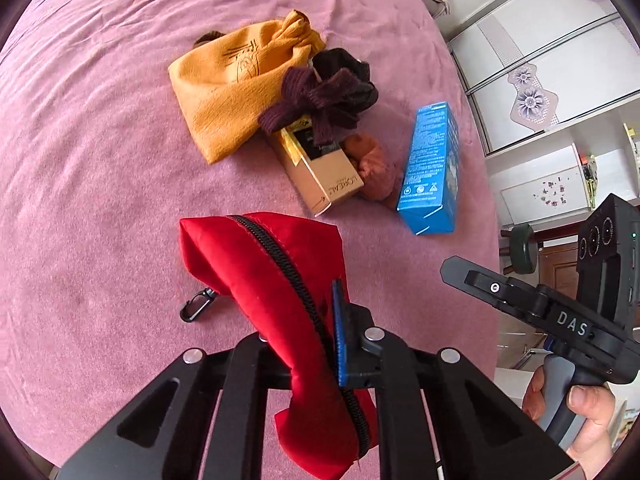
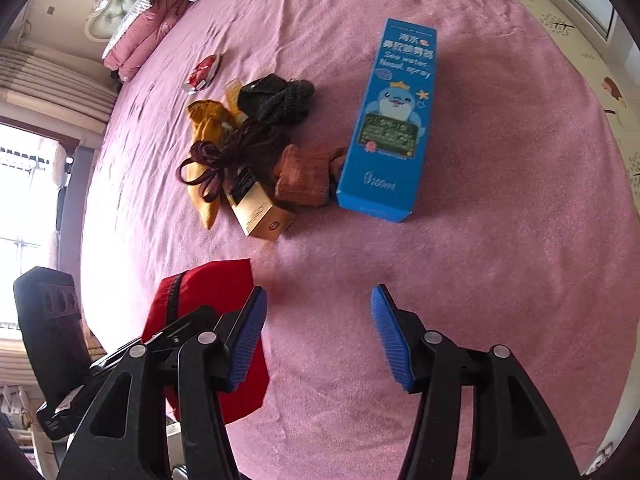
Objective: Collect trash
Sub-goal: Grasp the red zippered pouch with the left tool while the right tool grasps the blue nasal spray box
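Below, the left gripper (image 1: 320, 344) is clenched on a red velvet zippered pouch (image 1: 272, 272); the right gripper (image 2: 318, 336) hangs released just beside it over the pink bedspread (image 2: 500, 240).

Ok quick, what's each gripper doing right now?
Left gripper: shut on the red zip pouch.
Right gripper: open, nothing between its fingers.

Pink bed (image 2: 480, 200) cover, rumpled. Folded pink quilt (image 2: 144, 36) near tufted headboard (image 2: 120, 4). White wardrobe (image 1: 552, 64) with flower panels. Green stool (image 1: 522, 248) beside bed.
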{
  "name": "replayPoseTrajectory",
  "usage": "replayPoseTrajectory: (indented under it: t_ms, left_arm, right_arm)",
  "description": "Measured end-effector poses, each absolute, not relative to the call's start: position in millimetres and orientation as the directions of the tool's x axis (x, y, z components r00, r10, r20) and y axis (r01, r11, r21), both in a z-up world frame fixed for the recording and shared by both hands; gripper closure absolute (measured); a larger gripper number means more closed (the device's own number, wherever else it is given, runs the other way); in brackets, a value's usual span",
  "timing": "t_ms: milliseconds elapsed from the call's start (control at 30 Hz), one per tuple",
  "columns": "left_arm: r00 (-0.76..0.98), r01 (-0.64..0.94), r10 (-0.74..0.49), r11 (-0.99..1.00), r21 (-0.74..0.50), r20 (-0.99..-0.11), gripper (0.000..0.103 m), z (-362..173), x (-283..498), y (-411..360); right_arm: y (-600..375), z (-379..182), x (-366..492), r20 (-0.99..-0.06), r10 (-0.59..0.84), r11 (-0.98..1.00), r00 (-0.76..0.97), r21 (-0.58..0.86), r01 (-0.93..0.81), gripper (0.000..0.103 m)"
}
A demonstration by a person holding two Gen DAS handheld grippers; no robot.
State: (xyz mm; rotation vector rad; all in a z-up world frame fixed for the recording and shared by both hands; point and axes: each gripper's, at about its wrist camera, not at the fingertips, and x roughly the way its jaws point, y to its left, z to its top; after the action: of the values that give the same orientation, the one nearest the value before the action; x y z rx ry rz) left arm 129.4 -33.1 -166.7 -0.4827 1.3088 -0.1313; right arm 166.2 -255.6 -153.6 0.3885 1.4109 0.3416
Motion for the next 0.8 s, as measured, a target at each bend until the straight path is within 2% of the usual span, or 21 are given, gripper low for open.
replayPoseTrajectory:
  t_ms: [133,267,467,633,800]
  left_arm:
    - [0.287,-0.181,-0.334,0.902,-0.393,-0.898,0.097,-160.5,148.9,-26.0]
    - [0.293,-0.175,-0.322,0.907,-0.382,-0.900,0.098,-155.3,163.8,-27.1]
    - [0.286,-0.185,-0.322,0.905,-0.382,-0.902,0.098,-156.5,174.2,-23.0]
    - [0.287,-0.190,-0.320,0.905,-0.381,-0.903,0.098,-158.1,179.5,-18.2]
    - [0.288,-0.188,-0.317,0.907,-0.378,-0.904,0.098,-155.5,180.5,-17.9]
  right_arm:
    - [-268.6,-160.2,194.3,-0.893,0.419,0.898,0.162,0.434,0.070,0.049]
    - [-277.8,-164.9,223.1,-0.900,0.391,0.897,0.193,0.420,0.139,0.045]
    - [-275.7,-177.7,260.4,-0.911,0.369,0.900,0.184,0.400,0.174,0.044]
    - [-273.8,-190.2,273.5,-0.920,0.362,0.902,0.150,0.386,0.195,0.057]
    - [-271.2,-188.1,270.1,-0.915,0.374,0.904,0.152,0.396,0.160,0.058]
